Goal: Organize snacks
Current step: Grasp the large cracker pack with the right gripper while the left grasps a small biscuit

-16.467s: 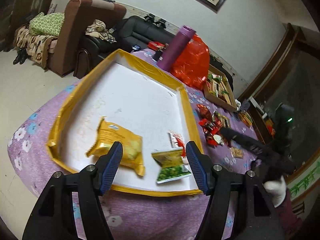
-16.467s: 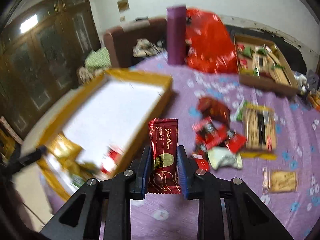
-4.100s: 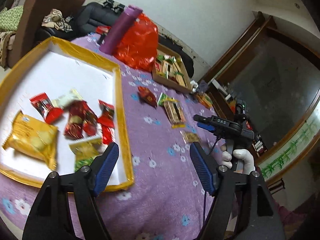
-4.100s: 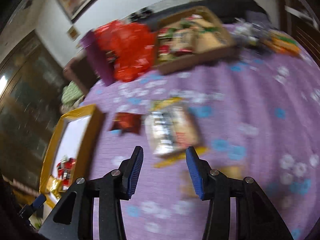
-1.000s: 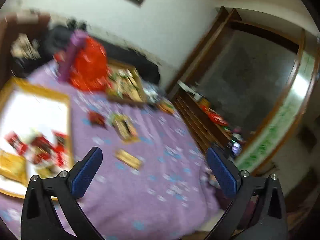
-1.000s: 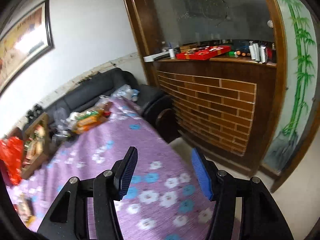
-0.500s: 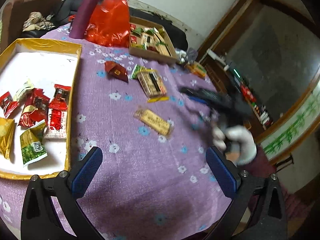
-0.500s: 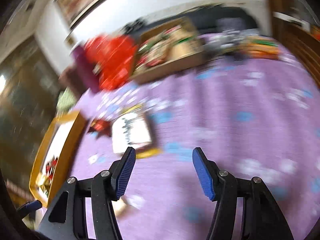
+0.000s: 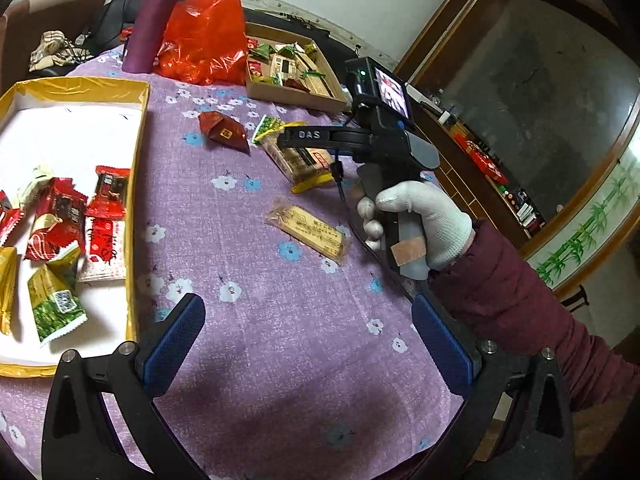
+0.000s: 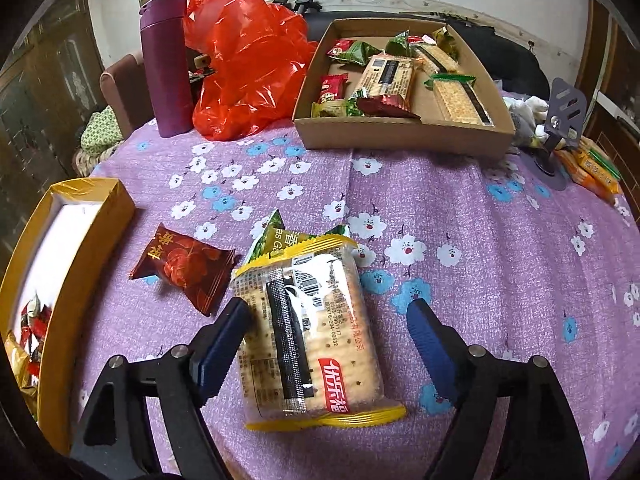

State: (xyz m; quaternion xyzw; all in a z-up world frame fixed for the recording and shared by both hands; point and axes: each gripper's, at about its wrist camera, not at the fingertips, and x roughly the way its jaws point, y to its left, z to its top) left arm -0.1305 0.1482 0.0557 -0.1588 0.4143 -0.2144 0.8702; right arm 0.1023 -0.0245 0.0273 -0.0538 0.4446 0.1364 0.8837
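Half a second before, the right gripper (image 10: 326, 334) had been sweeping blurred above the counter (image 10: 480, 280); it had now settled low, jaws spread wide either side of the cracker pack (image 10: 310, 332), which lay flat between them, ungripped. The dark red candy (image 10: 184, 266) sat just left of its left finger, the green packet (image 10: 272, 238) ahead, tucked under the pack's far end. The left gripper (image 9: 308, 340) hung open and empty, the yellow tray (image 9: 136, 184) to its left. The crackers looked next in line for sorting.
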